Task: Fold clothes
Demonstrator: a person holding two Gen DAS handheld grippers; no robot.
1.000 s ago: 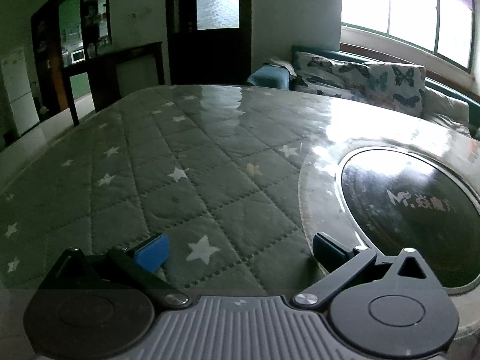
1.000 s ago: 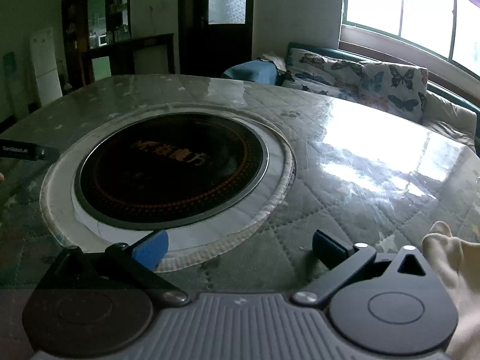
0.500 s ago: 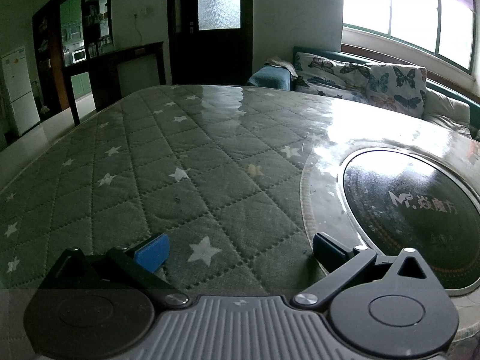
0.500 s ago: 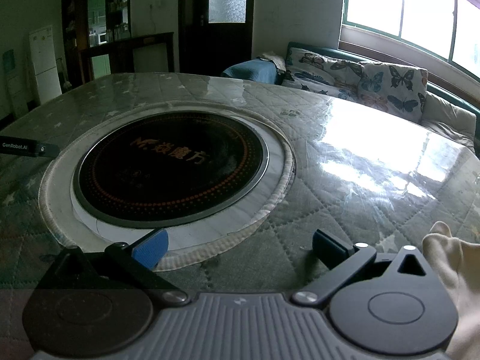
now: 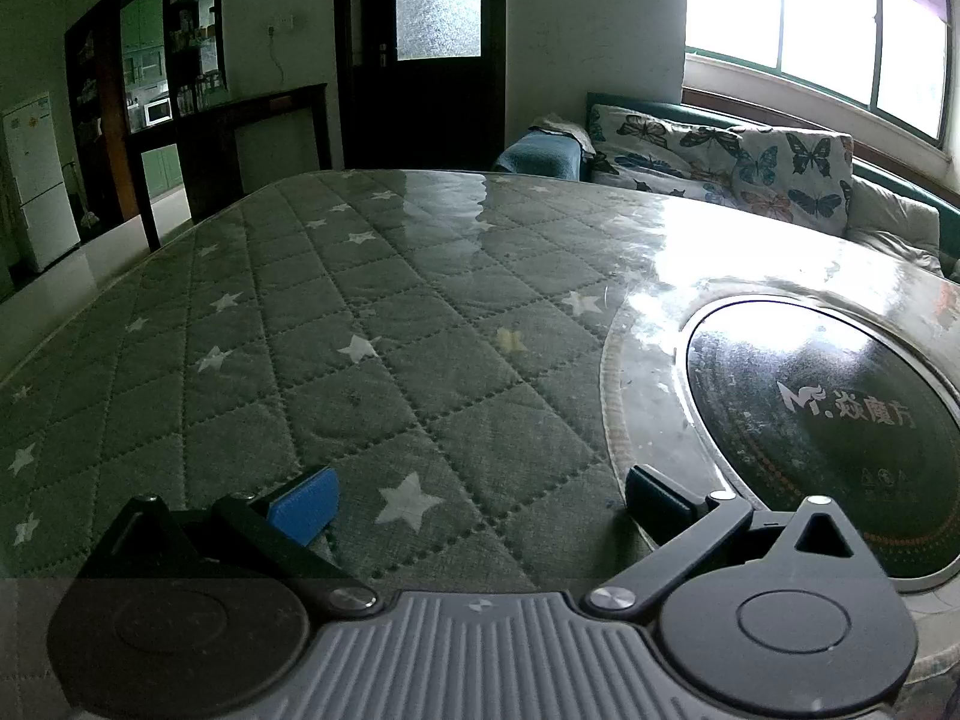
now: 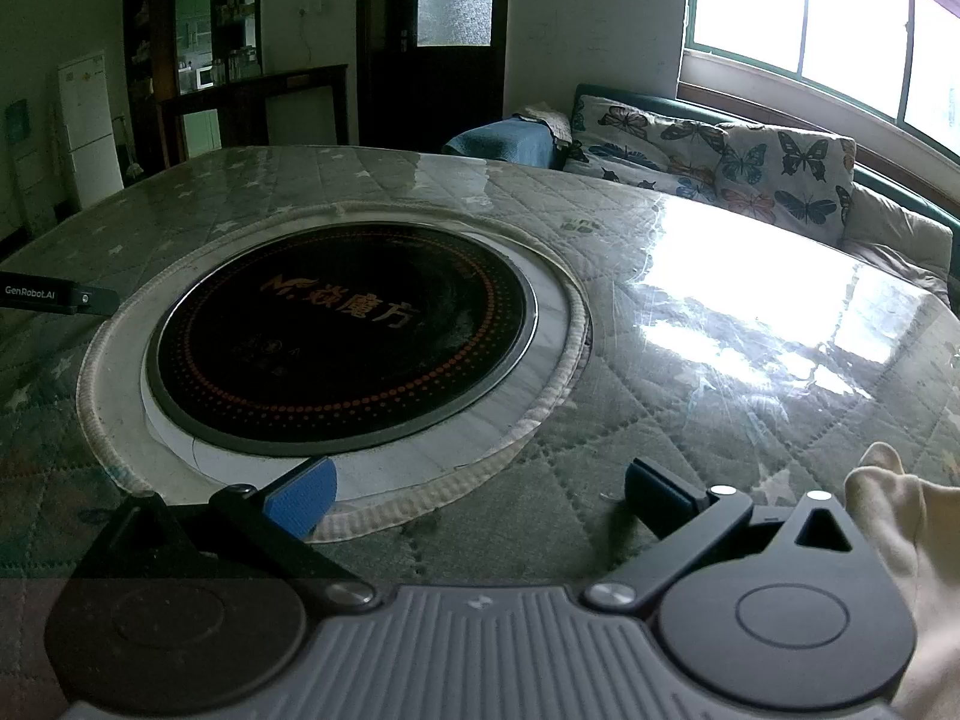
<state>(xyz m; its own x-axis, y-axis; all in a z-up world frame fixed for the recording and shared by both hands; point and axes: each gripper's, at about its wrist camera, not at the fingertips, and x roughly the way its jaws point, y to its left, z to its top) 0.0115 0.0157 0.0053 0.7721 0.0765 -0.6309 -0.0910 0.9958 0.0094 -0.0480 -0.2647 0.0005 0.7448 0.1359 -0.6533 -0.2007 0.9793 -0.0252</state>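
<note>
A cream garment lies bunched at the lower right of the right wrist view, just right of my right gripper, which stands open with nothing between its fingers. My left gripper is open too, low over the green star-quilted table cover, with no cloth between its fingers. No garment shows in the left wrist view. The tip of the left gripper pokes in at the left edge of the right wrist view.
A round black induction plate is set in the middle of the table, under a glossy clear sheet. Beyond the table stand a sofa with butterfly cushions, a dark door and a white fridge.
Both views have shifted only slightly. The left gripper has risen or tilted a little; the right one is nearly still. Both stay open.
</note>
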